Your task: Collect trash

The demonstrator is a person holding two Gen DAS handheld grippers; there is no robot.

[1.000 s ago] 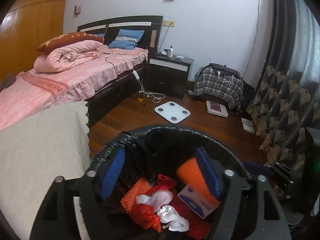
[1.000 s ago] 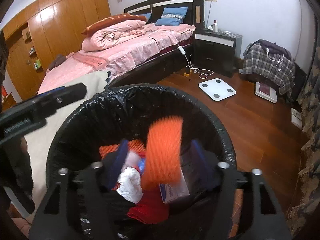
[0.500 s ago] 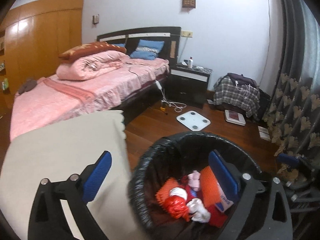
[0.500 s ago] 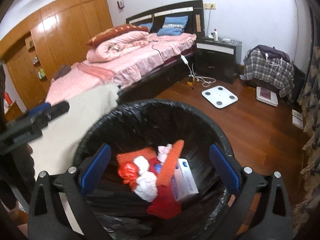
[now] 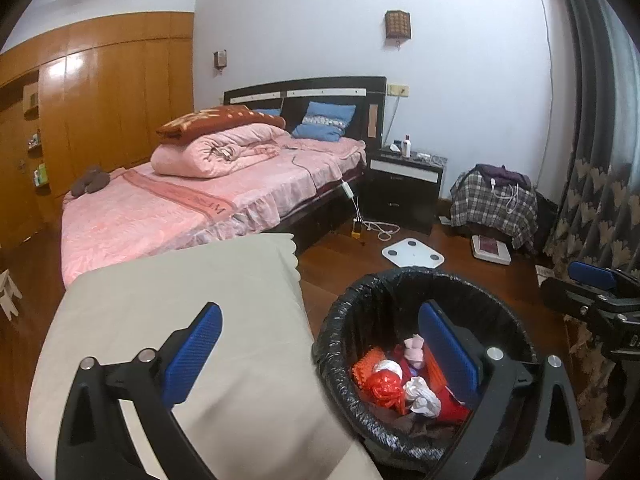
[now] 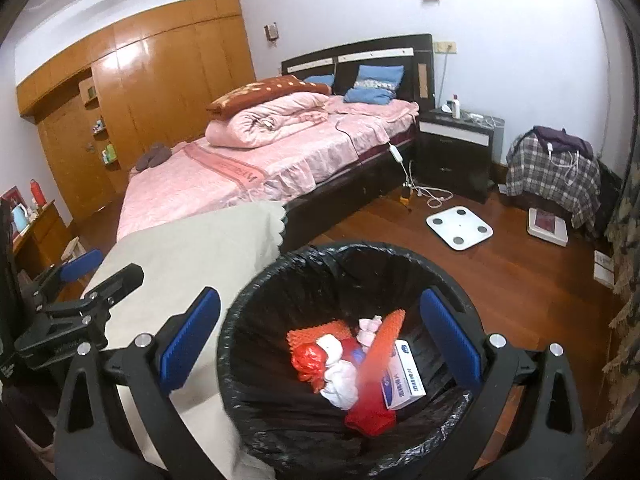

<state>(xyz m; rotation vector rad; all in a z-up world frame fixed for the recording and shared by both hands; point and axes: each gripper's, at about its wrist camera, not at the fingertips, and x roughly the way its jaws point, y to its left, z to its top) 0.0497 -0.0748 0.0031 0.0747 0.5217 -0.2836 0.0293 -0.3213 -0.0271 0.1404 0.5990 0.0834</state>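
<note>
Both jaws have just been opening; the left gripper (image 5: 316,354) and right gripper (image 6: 320,340) stand released and empty above the bin (image 6: 256,312). The trash in the bin (image 6: 352,364) looks light, soft and crumpled, so judged easy to pinch anywhere

My right claw (image 6: 320,340) hangs over the open bin (image 6: 304,256); a cloth-covered surface (image 6: 192,256) crowds its left, bare floor (image 6: 520,280) lies right.

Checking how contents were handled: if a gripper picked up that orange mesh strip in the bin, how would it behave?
The orange mesh strip leans on the white carton inside the black-lined bin, so it probably holds some shape. Its netted foam look suggests that it is very light and squashy. It would likely bend and compress under the pads rather than slip.
</note>
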